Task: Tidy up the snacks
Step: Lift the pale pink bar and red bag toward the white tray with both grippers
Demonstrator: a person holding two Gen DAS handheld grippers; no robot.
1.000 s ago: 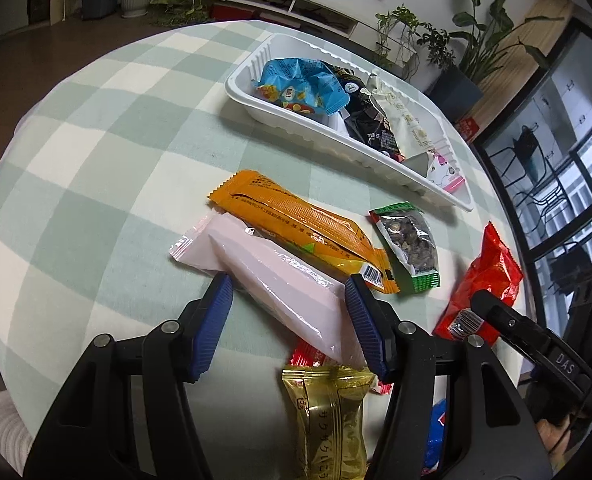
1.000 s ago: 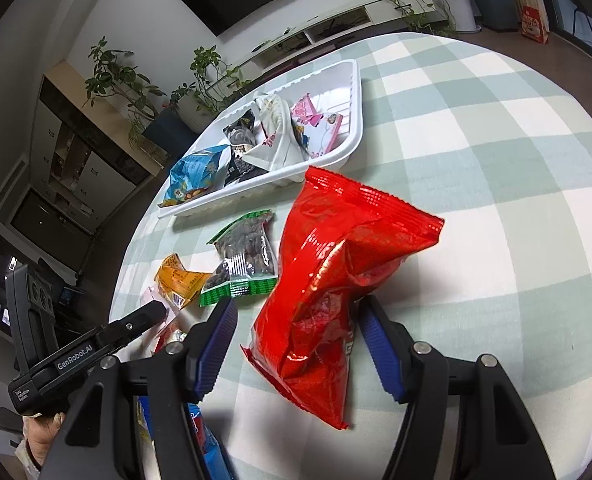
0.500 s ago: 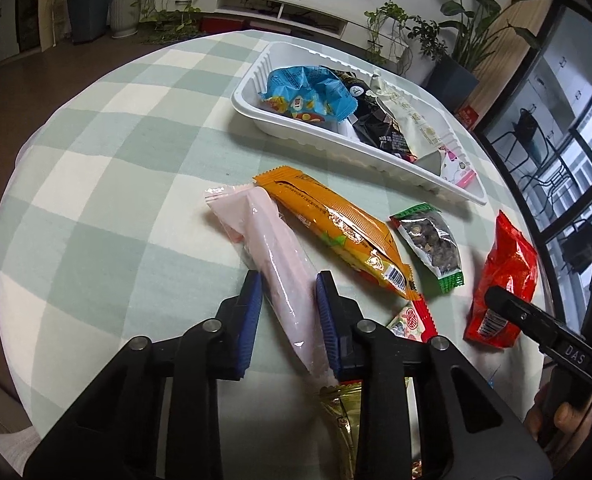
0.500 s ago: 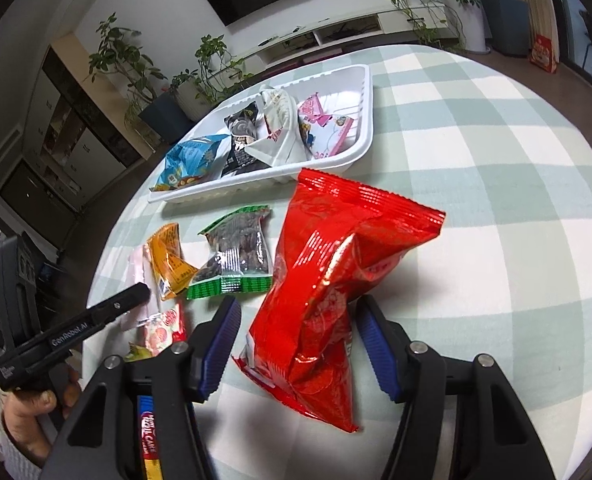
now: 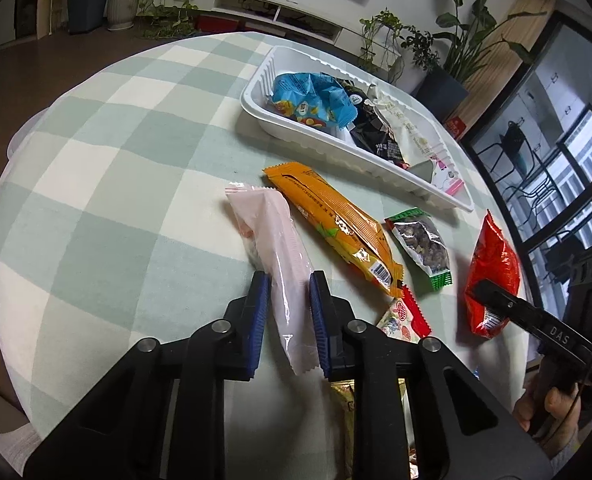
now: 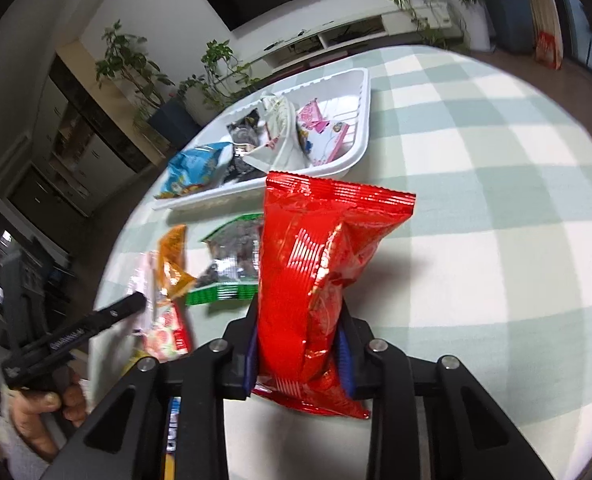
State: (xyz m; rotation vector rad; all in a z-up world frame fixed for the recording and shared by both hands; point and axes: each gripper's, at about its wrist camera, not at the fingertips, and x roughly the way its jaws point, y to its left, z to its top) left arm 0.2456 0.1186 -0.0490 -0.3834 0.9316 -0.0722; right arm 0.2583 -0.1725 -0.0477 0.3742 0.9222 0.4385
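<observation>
A: While the left wrist camera looks down on the checked worktop (image 5: 108, 184), the left gripper (image 5: 287, 300) is clamped on a pale pink snack packet (image 5: 274, 256), its jaws having just closed. What lies ahead of it?

B: An orange packet (image 5: 331, 222), a green-edged nut pouch (image 5: 423, 244) and small sweets beside the gripper wait outside the white tray (image 5: 256, 100), which already holds several packs.

A: And the right wrist view?

B: The right gripper (image 6: 299, 344), jaws just narrowed, pinches a red foil bag (image 6: 315, 272) low down, its top standing up in front of the tray (image 6: 359, 120). Judging by the spread, sorting looks about half done.
</observation>
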